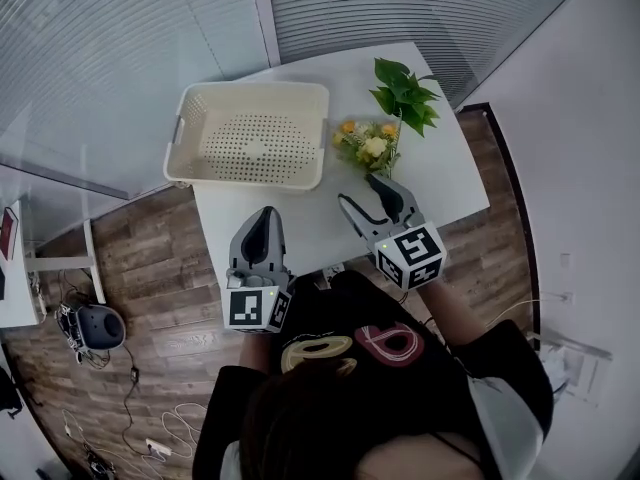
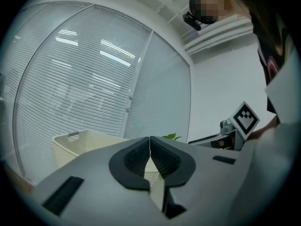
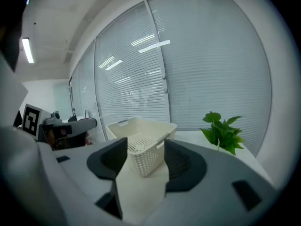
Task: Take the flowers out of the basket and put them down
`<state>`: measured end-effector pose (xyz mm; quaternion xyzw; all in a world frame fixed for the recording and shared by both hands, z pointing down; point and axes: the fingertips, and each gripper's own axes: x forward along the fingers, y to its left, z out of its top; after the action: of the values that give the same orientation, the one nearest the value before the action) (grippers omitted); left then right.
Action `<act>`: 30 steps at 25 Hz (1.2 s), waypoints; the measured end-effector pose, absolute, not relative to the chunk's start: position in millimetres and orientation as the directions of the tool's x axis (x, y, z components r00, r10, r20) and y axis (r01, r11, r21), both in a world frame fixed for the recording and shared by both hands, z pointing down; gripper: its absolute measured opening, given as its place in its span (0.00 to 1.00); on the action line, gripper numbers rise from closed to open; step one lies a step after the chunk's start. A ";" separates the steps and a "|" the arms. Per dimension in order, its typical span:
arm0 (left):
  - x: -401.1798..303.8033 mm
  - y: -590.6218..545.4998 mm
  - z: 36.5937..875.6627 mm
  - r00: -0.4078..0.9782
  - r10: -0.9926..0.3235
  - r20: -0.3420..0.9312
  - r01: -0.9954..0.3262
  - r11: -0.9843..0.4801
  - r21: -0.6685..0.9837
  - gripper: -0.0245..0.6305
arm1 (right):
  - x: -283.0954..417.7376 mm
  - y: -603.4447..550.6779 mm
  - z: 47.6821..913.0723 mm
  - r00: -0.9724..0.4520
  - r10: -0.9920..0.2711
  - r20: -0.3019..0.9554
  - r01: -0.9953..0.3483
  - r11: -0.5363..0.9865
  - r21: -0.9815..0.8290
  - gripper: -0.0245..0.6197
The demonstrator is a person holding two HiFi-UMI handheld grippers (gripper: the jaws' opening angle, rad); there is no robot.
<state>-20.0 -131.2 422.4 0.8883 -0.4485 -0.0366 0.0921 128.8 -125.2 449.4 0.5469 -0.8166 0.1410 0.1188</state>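
Observation:
A bunch of yellow and orange flowers (image 1: 368,145) lies on the white table (image 1: 305,230), just right of the cream perforated basket (image 1: 250,88). Nothing is inside the basket. My right gripper (image 1: 356,189) hovers close in front of the flowers, open, with nothing between its fingers. In the right gripper view the open right gripper (image 3: 146,157) frames the basket (image 3: 141,126); the flowers are hidden there. My left gripper (image 1: 266,213) is shut and empty above the table's near edge, in front of the basket. In the left gripper view the left gripper (image 2: 150,147) shows its jaws together.
A green leafy sprig (image 1: 405,93) sits at the table's far right, behind the flowers, and also shows as a leafy sprig (image 3: 223,131) in the right gripper view. Glass walls with blinds stand behind the table. Wooden floor lies on both sides, with cables at the lower left.

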 end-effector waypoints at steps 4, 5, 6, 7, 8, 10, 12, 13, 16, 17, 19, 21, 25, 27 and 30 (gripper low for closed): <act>-16.6 -128.0 418.5 0.603 -0.798 0.003 -0.783 -0.590 0.196 0.07 | 116.8 -117.4 447.1 -0.357 -0.883 0.306 -0.934 0.337 -0.116 0.33; -16.5 -127.3 418.0 0.603 -0.798 0.002 -0.782 -0.591 0.199 0.07 | 114.5 -115.6 447.0 -0.352 -0.887 0.299 -0.936 0.330 -0.124 0.29; -16.2 -126.5 417.7 0.604 -0.797 0.002 -0.781 -0.591 0.204 0.07 | 112.7 -114.2 447.3 -0.349 -0.890 0.294 -0.937 0.324 -0.132 0.27; -15.5 -125.5 417.8 0.605 -0.796 0.003 -0.779 -0.592 0.207 0.07 | 111.7 -113.3 447.6 -0.347 -0.892 0.290 -0.937 0.320 -0.136 0.26; -14.4 -124.1 418.2 0.608 -0.794 0.004 -0.777 -0.593 0.210 0.07 | 111.8 -112.8 447.6 -0.342 -0.895 0.287 -0.939 0.315 -0.137 0.24; -12.3 -121.1 419.5 0.612 -0.791 0.006 -0.774 -0.597 0.211 0.07 | 114.7 -112.9 446.4 -0.323 -0.905 0.277 -0.946 0.297 -0.131 0.17; -11.5 -118.5 420.7 0.615 -0.789 0.006 -0.772 -0.600 0.212 0.07 | 119.0 -113.1 444.3 -0.296 -0.918 0.263 -0.954 0.271 -0.128 0.09; -11.7 -117.6 421.5 0.615 -0.789 0.006 -0.771 -0.599 0.215 0.07 | 120.5 -112.7 442.8 -0.286 -0.925 0.251 -0.957 0.261 -0.129 0.08; -14.1 -116.3 423.9 0.611 -0.791 0.010 -0.773 -0.594 0.223 0.07 | 122.5 -110.9 440.1 -0.263 -0.938 0.226 -0.963 0.241 -0.121 0.05; -14.8 -116.0 424.1 0.611 -0.792 0.011 -0.774 -0.593 0.222 0.07 | 122.9 -110.6 440.2 -0.256 -0.940 0.226 -0.965 0.235 -0.118 0.05; -14.9 -114.8 424.3 0.617 -0.787 0.007 -0.767 -0.600 0.228 0.07 | 122.1 -108.8 439.3 -0.268 -0.939 0.216 -0.960 0.243 -0.137 0.05; -14.7 -113.8 423.1 0.626 -0.780 -0.005 -0.755 -0.608 0.246 0.07 | 120.0 -105.7 437.6 -0.294 -0.936 0.194 -0.950 0.265 -0.163 0.05; -15.7 -113.6 424.3 0.627 -0.779 0.004 -0.759 -0.609 0.229 0.07 | 117.7 -102.3 436.5 -0.293 -0.937 0.193 -0.953 0.271 -0.133 0.05; -15.5 -113.5 425.5 0.626 -0.780 0.014 -0.765 -0.610 0.207 0.07 | 115.8 -102.0 434.4 -0.302 -0.935 0.186 -0.950 0.280 -0.135 0.05; -14.9 -114.1 426.2 0.628 -0.778 0.020 -0.764 -0.612 0.206 0.07 | 114.3 -102.7 433.5 -0.306 -0.935 0.179 -0.950 0.287 -0.123 0.05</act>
<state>-14.9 -114.1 426.2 0.8970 -0.4295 -0.0357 0.0979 114.3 -102.7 433.5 0.5880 -0.8014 0.1031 0.0360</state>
